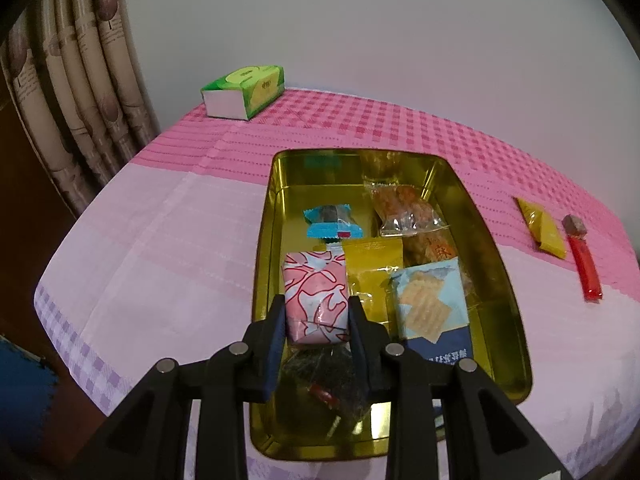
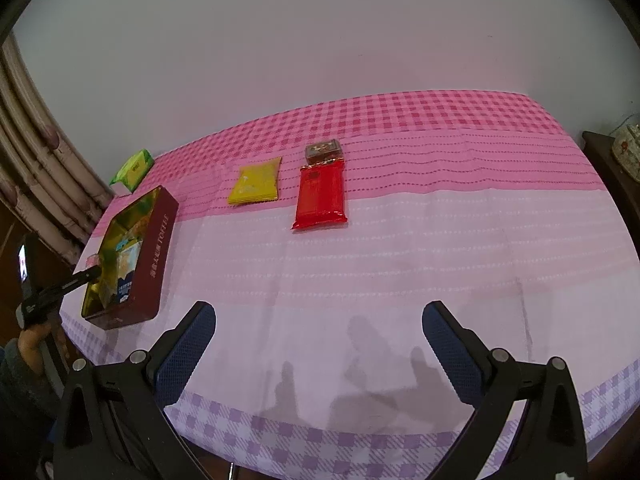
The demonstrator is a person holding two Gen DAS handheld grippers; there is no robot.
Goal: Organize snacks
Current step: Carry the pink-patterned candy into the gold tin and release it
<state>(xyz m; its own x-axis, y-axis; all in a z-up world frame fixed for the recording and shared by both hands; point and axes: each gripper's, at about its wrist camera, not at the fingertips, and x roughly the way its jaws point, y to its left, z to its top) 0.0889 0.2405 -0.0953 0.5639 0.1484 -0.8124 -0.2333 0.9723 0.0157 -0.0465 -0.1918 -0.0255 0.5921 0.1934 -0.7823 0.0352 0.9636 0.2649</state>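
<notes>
My left gripper [image 1: 316, 312] is shut on a pink and white patterned snack packet [image 1: 315, 292] and holds it over the near end of a gold-lined tin [image 1: 496, 264]. The tin holds several wrapped snacks, among them a blue candy [image 1: 332, 222], a light blue cracker pack [image 1: 432, 300] and a clear pack of orange snacks [image 1: 408, 210]. My right gripper [image 2: 319, 344] is open and empty above the cloth. A yellow packet [image 2: 256, 186], a red packet [image 2: 321, 194] and a small brown snack [image 2: 323, 151] lie on the table beyond it. The tin [image 2: 156, 248] is at the left.
A green tissue box [image 1: 244, 90] stands at the table's far left corner by the curtain [image 1: 80, 92]. The pink checked tablecloth [image 2: 400, 260] covers the table. A dark cabinet [image 2: 612, 168] stands off the right edge.
</notes>
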